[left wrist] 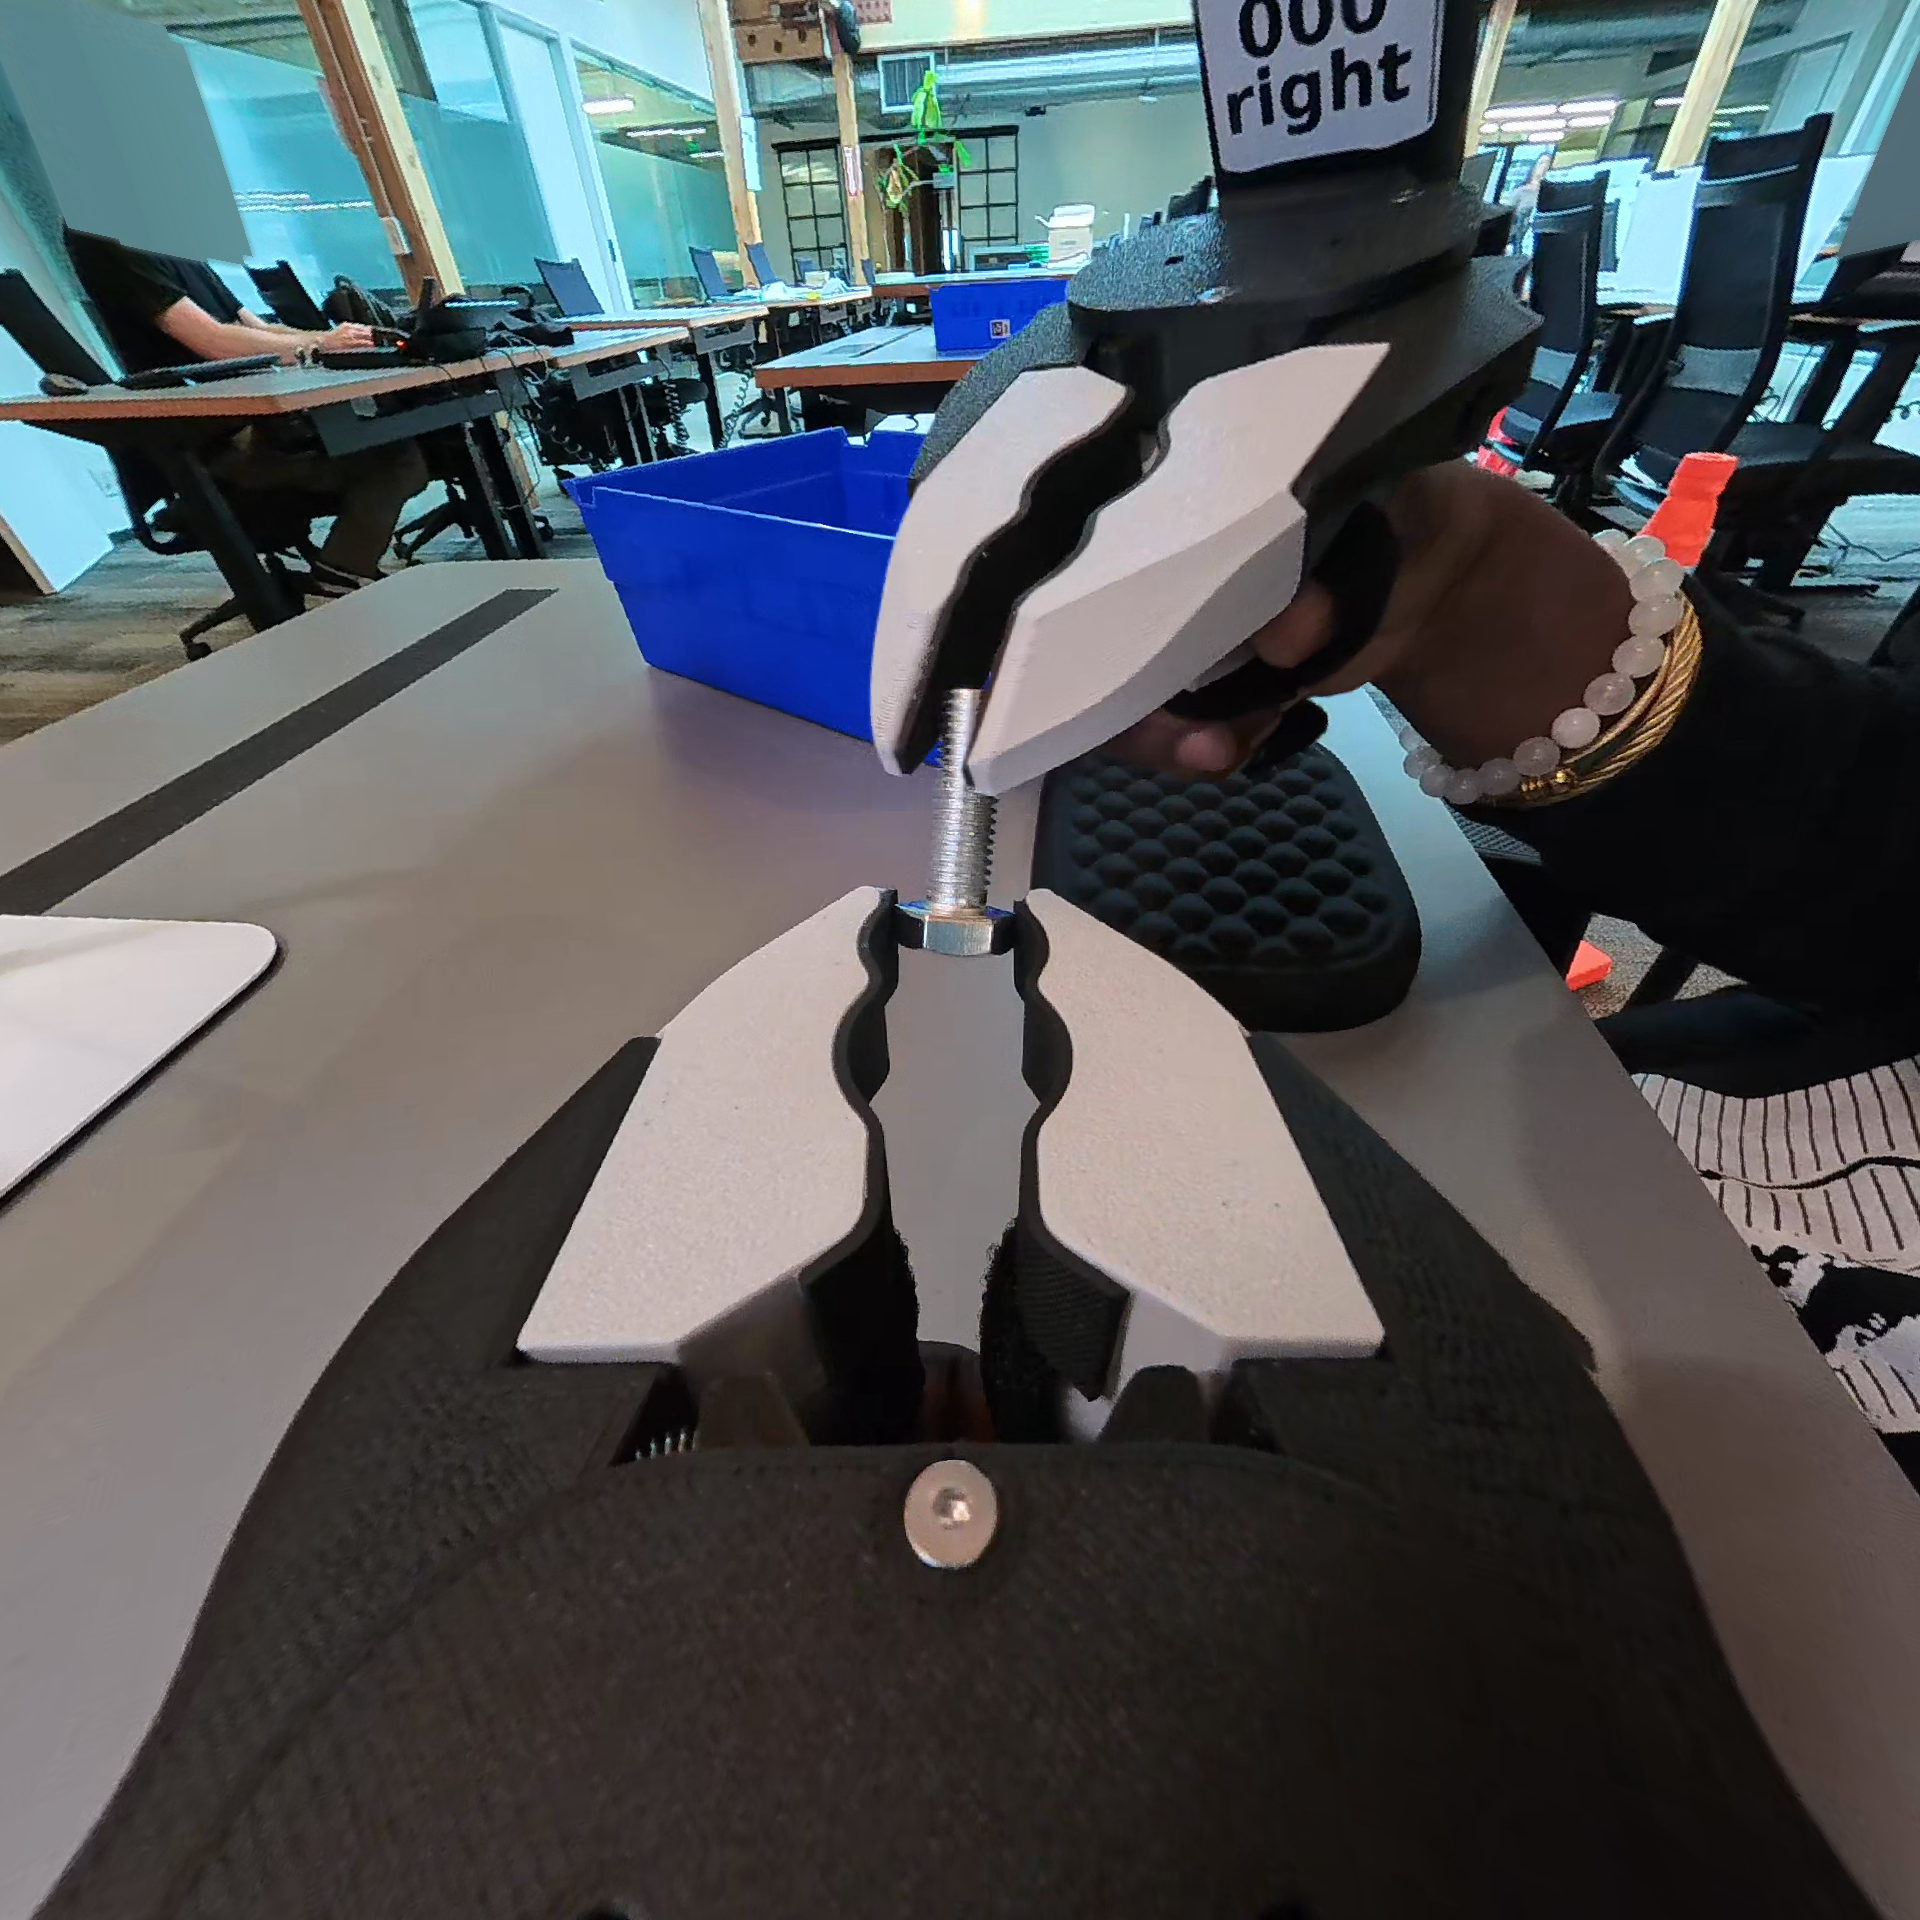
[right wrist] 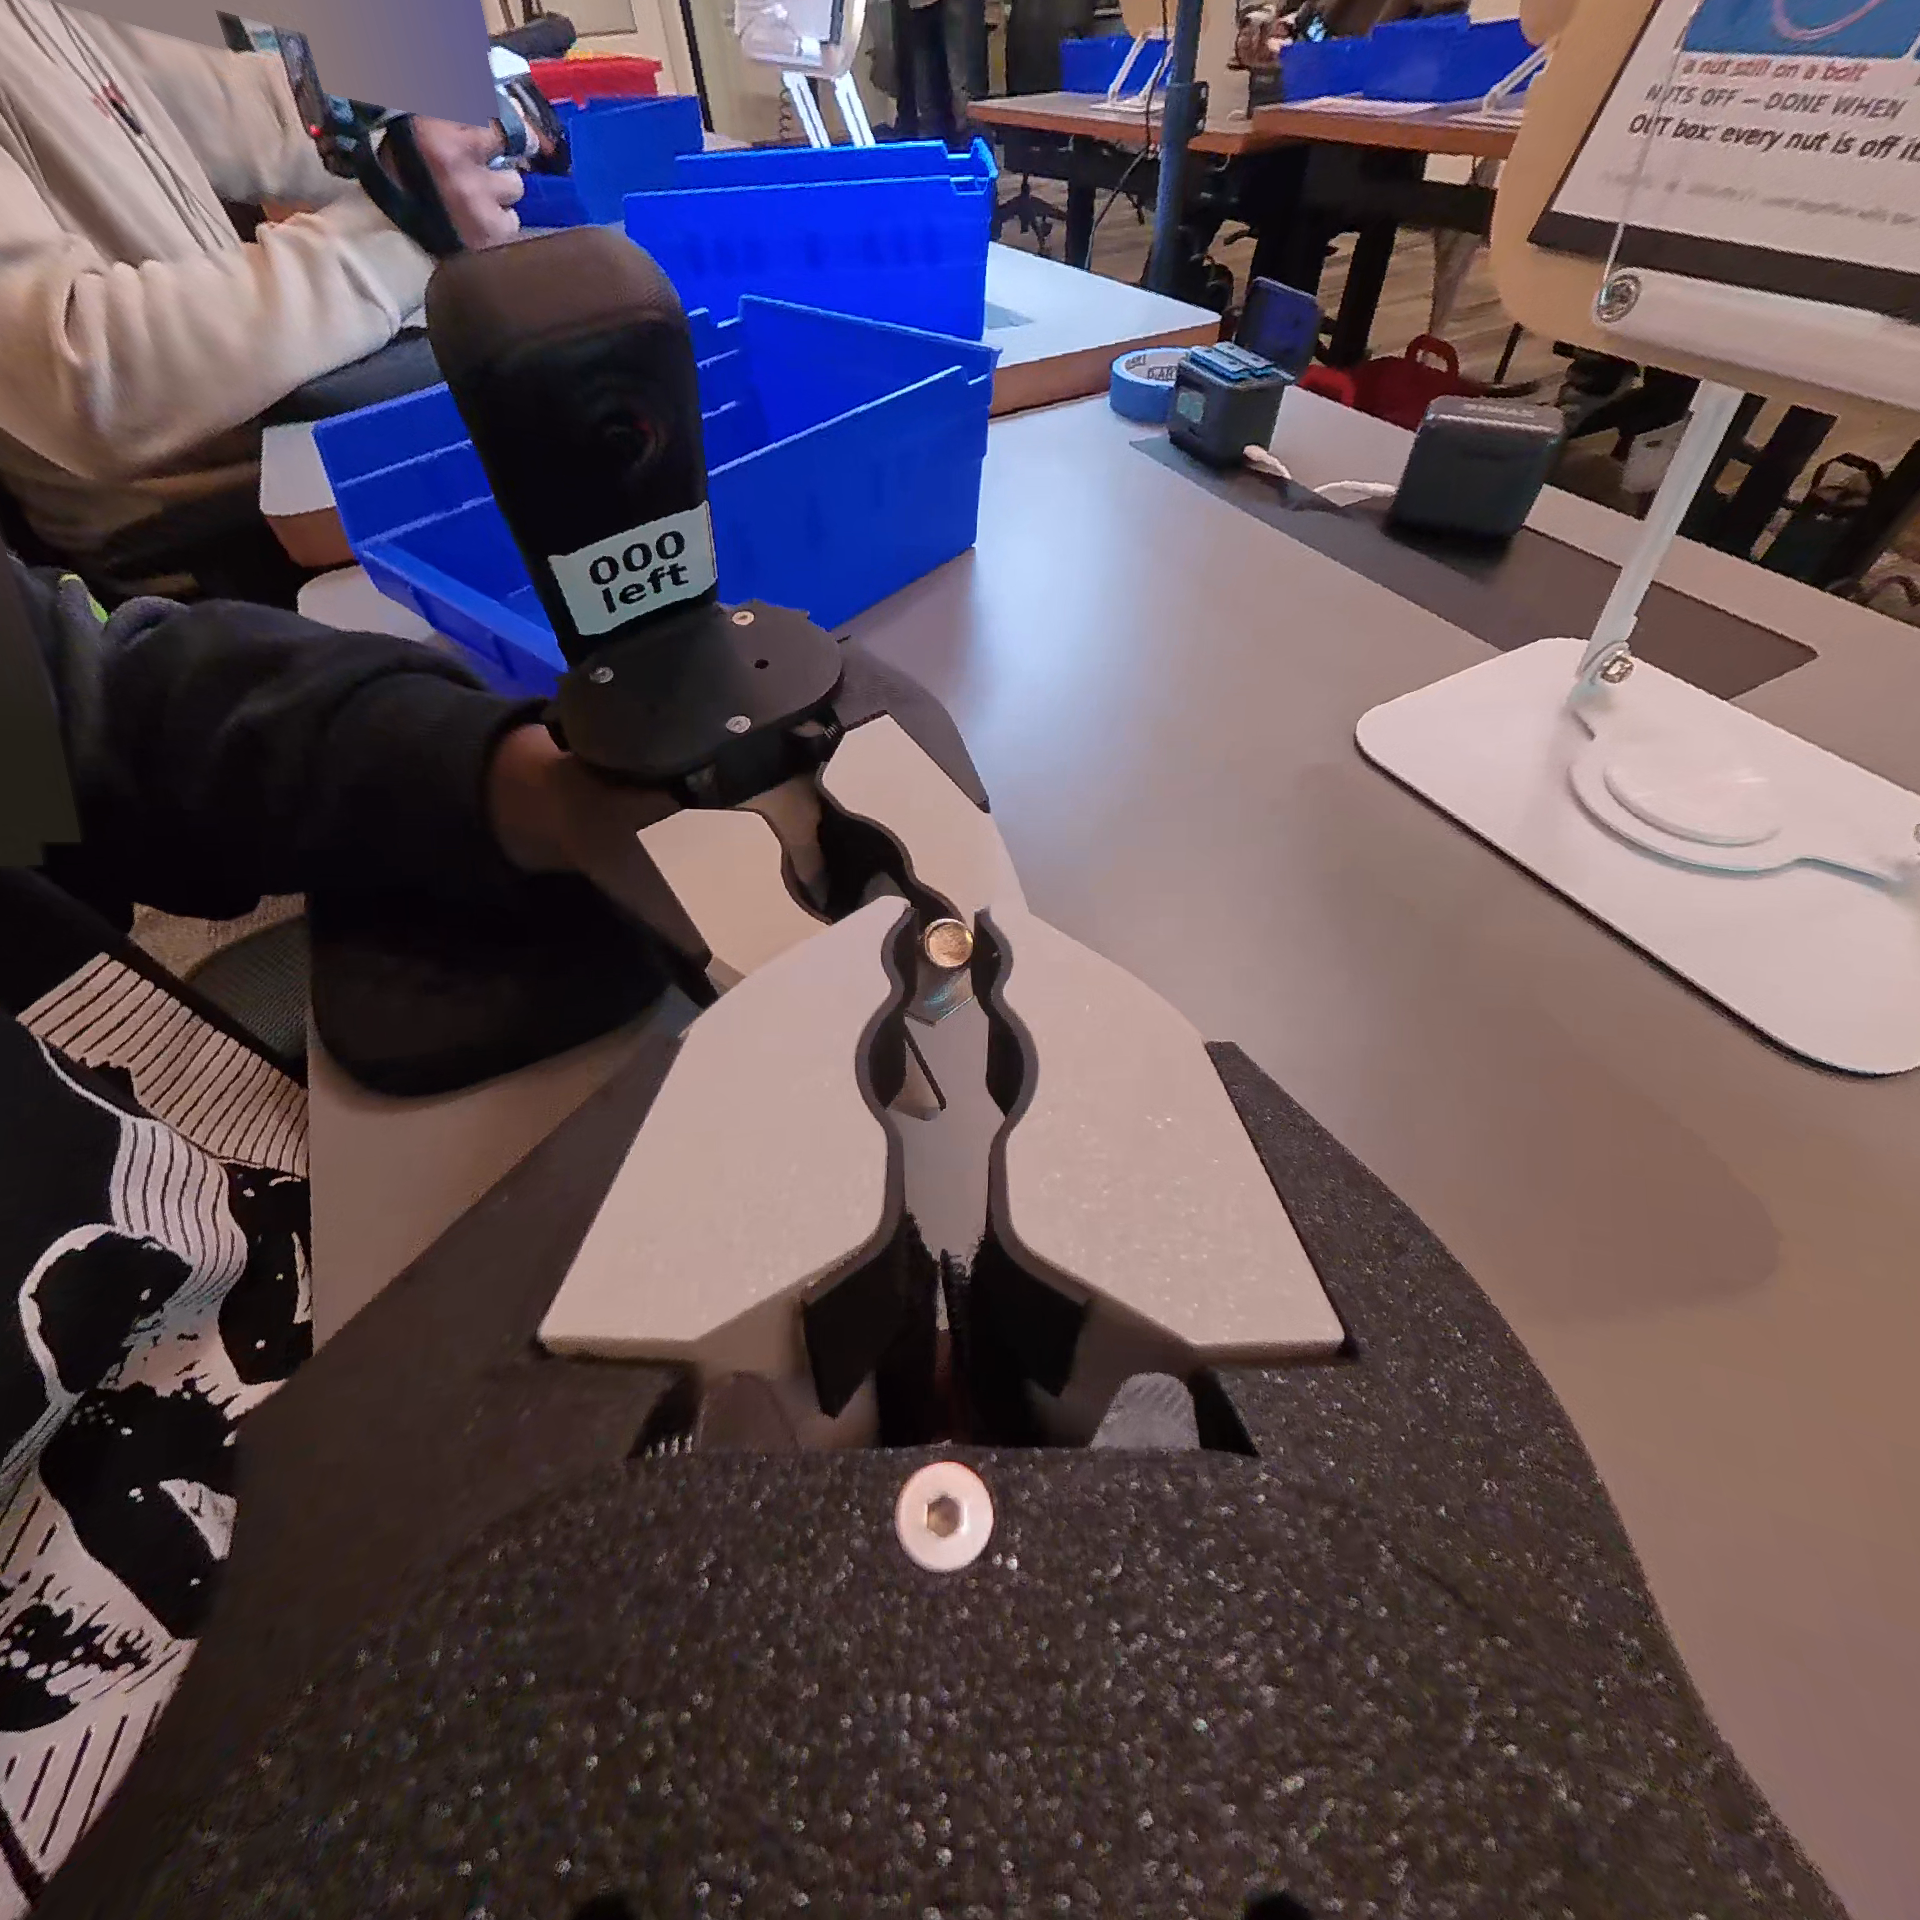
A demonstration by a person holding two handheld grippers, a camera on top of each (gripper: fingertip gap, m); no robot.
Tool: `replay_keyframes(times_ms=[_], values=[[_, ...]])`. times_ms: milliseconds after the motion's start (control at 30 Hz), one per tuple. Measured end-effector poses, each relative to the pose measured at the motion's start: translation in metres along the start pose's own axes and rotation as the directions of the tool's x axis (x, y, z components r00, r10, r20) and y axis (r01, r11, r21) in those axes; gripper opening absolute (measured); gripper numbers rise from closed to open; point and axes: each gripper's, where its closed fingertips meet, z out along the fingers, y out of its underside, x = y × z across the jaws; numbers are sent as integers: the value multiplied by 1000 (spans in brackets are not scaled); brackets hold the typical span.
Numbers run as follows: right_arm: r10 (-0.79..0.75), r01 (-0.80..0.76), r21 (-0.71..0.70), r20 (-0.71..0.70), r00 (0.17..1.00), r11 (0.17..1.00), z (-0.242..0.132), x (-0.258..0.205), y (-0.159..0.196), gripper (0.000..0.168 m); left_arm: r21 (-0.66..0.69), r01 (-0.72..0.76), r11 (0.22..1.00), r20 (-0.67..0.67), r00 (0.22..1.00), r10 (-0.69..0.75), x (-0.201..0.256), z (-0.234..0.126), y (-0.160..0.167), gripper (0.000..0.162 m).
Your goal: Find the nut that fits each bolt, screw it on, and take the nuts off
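A silver bolt point(left wrist: 961, 831) stands upright above the grey table point(left wrist: 416, 935), held between both grippers. My left gripper point(left wrist: 951, 916) is shut on its hex end point(left wrist: 956, 932); I cannot tell whether that is the bolt's head or a nut. My right gripper point(left wrist: 940, 753) comes down from above and is shut on the top of the threaded shank. In the right wrist view, the right gripper point(right wrist: 940, 925) holds the bolt's round tip point(right wrist: 948, 942), with the hex end point(right wrist: 940, 1003) beyond it. The left gripper's fingers point(right wrist: 904, 769) reach in from the left.
A blue bin point(left wrist: 748, 582) stands behind the bolt and a black dimpled pad point(left wrist: 1226, 883) lies to its right. A white stand base point(right wrist: 1662, 862) is at the right, more blue bins point(right wrist: 810, 457) at the left, blue tape point(right wrist: 1138, 379) and small dark devices point(right wrist: 1475, 468) behind. Both grippers' tips are close together, under 4 cm apart.
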Motion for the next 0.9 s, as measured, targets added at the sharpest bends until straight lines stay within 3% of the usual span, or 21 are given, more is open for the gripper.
replay_keyframes(times_ms=[133, 200, 300, 400, 533, 633, 767, 900], values=[[-11, 11, 0, -7, 1000, 1000, -4, -1, 1, 10, 13, 7, 1000, -10, 1000, -7, 3, 2, 0, 22], [-23, 23, 3, -41, 999, 1000, -11, 4, -2, 10, 25, 35, 999, 5, 999, -35, -1, 2, -1, 32], [-40, 43, 21, -137, 990, 999, -37, 20, -11, 10, 124, 83, 989, 14, 996, -86, -7, 0, -11, 63], [-42, 54, 24, -336, 941, 998, -84, 57, -22, 10, 228, 58, 972, 47, 996, -71, -13, -5, -24, 84], [-25, -9, -47, -669, 742, 999, -170, 128, -14, 10, 178, 13, 984, 113, 993, -33, -22, -4, -18, 89], [25, -144, -81, -790, 613, 986, -220, 176, 10, 10, 141, 15, 990, 112, 993, -31, -21, 0, -11, 89], [69, -318, -127, -839, 539, 940, -248, 223, 50, 10, 109, -20, 994, 104, 995, 9, -18, 2, -7, 89], [109, -464, -175, -845, 523, 868, -252, 251, 95, 10, 94, -39, 995, 111, 993, 28, -18, 2, -5, 88]])
